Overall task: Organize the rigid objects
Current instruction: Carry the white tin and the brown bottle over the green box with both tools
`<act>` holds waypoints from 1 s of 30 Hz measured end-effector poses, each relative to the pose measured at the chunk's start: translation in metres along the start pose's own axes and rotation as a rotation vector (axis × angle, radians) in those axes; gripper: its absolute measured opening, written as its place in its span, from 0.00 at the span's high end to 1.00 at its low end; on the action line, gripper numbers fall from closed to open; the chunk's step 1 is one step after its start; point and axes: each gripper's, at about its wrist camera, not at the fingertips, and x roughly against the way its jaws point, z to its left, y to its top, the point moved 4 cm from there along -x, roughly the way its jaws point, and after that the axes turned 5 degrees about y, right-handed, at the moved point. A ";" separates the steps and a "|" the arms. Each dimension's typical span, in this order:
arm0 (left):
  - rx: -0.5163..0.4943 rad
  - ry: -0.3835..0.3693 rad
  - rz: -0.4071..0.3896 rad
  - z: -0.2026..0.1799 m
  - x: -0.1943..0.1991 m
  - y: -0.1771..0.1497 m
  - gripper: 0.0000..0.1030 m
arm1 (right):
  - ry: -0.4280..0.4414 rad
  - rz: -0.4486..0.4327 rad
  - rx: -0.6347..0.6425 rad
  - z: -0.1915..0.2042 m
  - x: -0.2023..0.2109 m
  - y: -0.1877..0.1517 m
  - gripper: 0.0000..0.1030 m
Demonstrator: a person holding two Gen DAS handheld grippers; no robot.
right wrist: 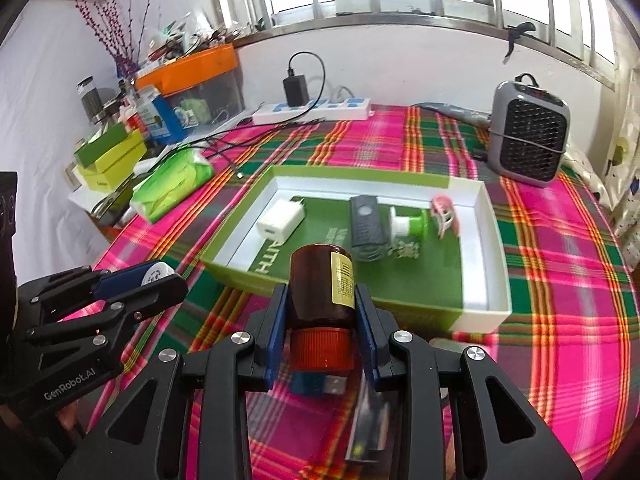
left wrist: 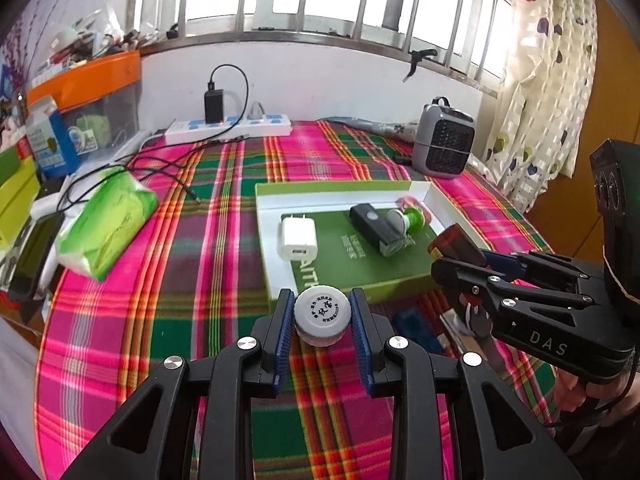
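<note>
On the left I am holding a small white jar point(left wrist: 322, 315) in the left gripper point(left wrist: 322, 320), its blue pads point(left wrist: 285, 320) pressing on the jar's sides and its printed cap facing me; it is hanging above the plaid cloth point(left wrist: 160, 320), just short of the near wall of the green box point(left wrist: 280, 194). I am judging that it should clear that wall before I lower it, and go into the bare green floor near the white charger point(left wrist: 299, 239), not on top of it. On the right, the right gripper point(right wrist: 322, 322) is clamped on a brown bottle point(right wrist: 322, 284), orange cap toward me, base pointing at the box. The black lamp point(right wrist: 366, 228) and green-capped piece point(right wrist: 412, 224) are crowding the middle, so I am aiming the bottle for the open floor by the near right corner, keeping the two grippers apart as they come over the rim.
</note>
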 end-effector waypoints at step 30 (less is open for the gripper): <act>-0.042 -0.003 0.066 -0.024 -0.087 0.053 0.74 | -0.163 0.047 -0.092 -0.099 -0.033 0.049 0.68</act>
